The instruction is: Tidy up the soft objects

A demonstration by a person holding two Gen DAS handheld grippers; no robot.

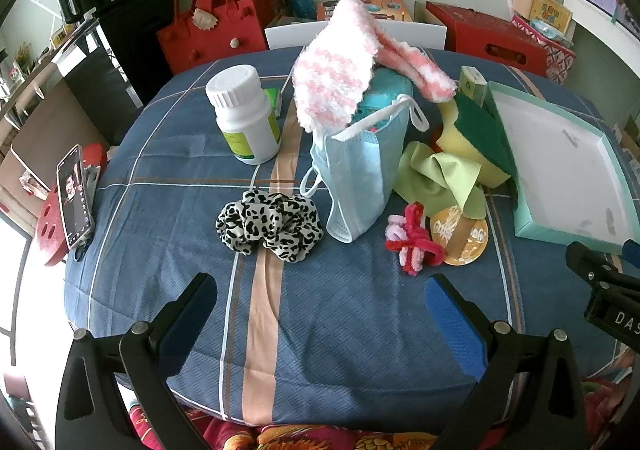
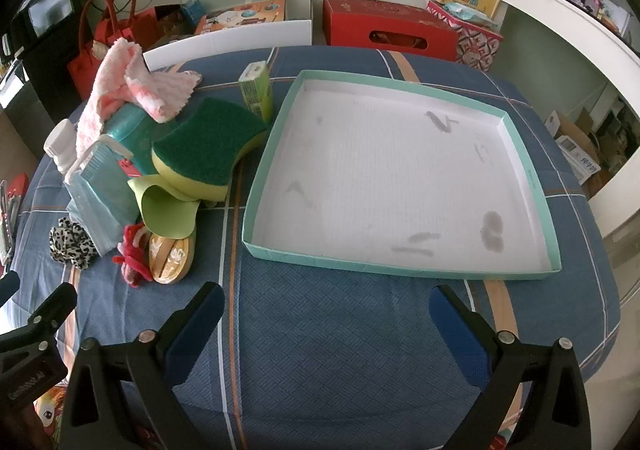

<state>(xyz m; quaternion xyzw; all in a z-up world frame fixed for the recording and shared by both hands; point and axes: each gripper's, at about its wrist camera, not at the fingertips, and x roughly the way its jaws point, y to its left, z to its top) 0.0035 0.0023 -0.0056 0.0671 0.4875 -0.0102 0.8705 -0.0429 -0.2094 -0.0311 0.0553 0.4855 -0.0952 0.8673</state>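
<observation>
A pile of soft things sits mid-table: a leopard-print scrunchie (image 1: 270,228), a blue face mask (image 1: 358,178), pink-and-white fuzzy socks (image 1: 336,66), a green cloth (image 1: 440,178), a yellow-green sponge (image 1: 476,138) and a red-pink pipe-cleaner bow (image 1: 412,238). A shallow teal box (image 2: 532,170) with a white inside lies empty to the right. My left gripper (image 1: 320,290) is open and empty, short of the scrunchie. My right gripper (image 2: 326,306) is open and empty, just in front of the box's near wall.
A white pill bottle (image 1: 246,114), a teal container (image 2: 130,130) under the socks, a small green carton (image 2: 256,90) and a round wooden coaster (image 1: 464,236) stand among the pile. A phone (image 1: 74,196) leans at the table's left edge. Red bags and boxes line the back wall.
</observation>
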